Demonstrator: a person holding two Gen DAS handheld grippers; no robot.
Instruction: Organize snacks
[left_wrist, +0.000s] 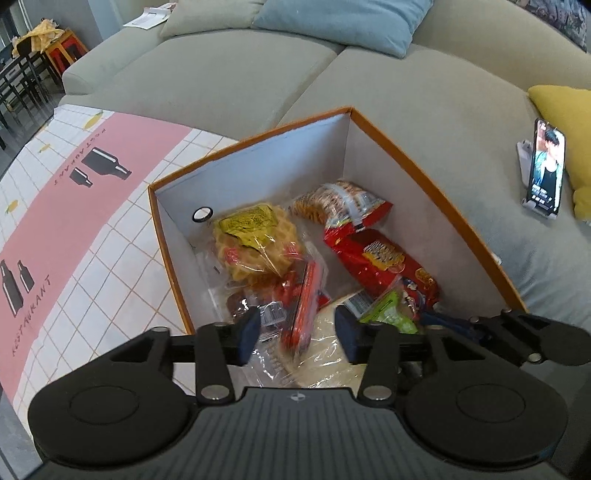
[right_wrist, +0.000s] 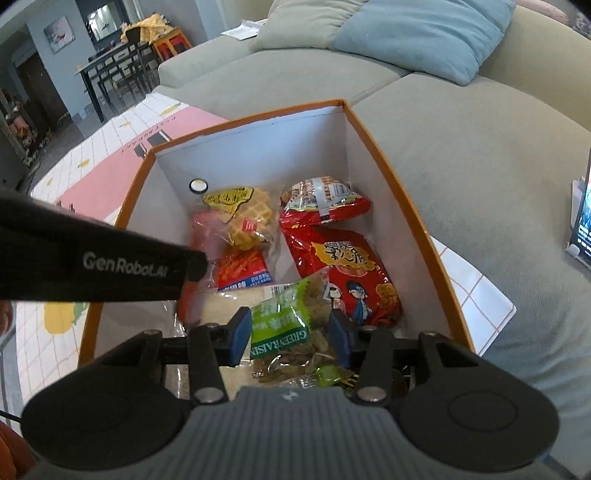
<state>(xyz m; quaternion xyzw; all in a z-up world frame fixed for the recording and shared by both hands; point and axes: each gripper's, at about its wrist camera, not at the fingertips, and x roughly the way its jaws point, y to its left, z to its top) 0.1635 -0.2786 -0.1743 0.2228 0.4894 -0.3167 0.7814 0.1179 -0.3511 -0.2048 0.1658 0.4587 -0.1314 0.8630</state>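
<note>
Both grippers hover over the orange-rimmed cardboard box (left_wrist: 424, 162), white inside, square-cornered, with a round metal-ringed hole (left_wrist: 202, 214) in one wall. In the left wrist view the left gripper (left_wrist: 297, 334) sits low centre, its blue-padded fingers apart with a blurred red packet (left_wrist: 304, 306) between them; whether the pads press it I cannot tell. Under it lies a pale flatbread in clear film (left_wrist: 325, 350). Up the middle of the box sits a waffle pack (left_wrist: 255, 243), gridded and golden under crinkly cellophane with a yellow label. To its right lies a glossy red snack bag (left_wrist: 380, 258), and behind that a striped biscuit bag (left_wrist: 340, 203).

In the right wrist view, the right gripper (right_wrist: 290, 334) has its fingers spread either side of a green raisin bag (right_wrist: 291, 325), clear plastic, lumpy fruit showing; contact is not certain. The left gripper's black body crosses the left of that frame, hiding part of the box.

Around: a grey-green sofa (left_wrist: 221, 74), a blue cushion (left_wrist: 343, 18), a yellow cushion (left_wrist: 565, 122), a phone on a stand (left_wrist: 546, 173) at right, and a pink-and-white gridded tablecloth (left_wrist: 74, 221) at left.
</note>
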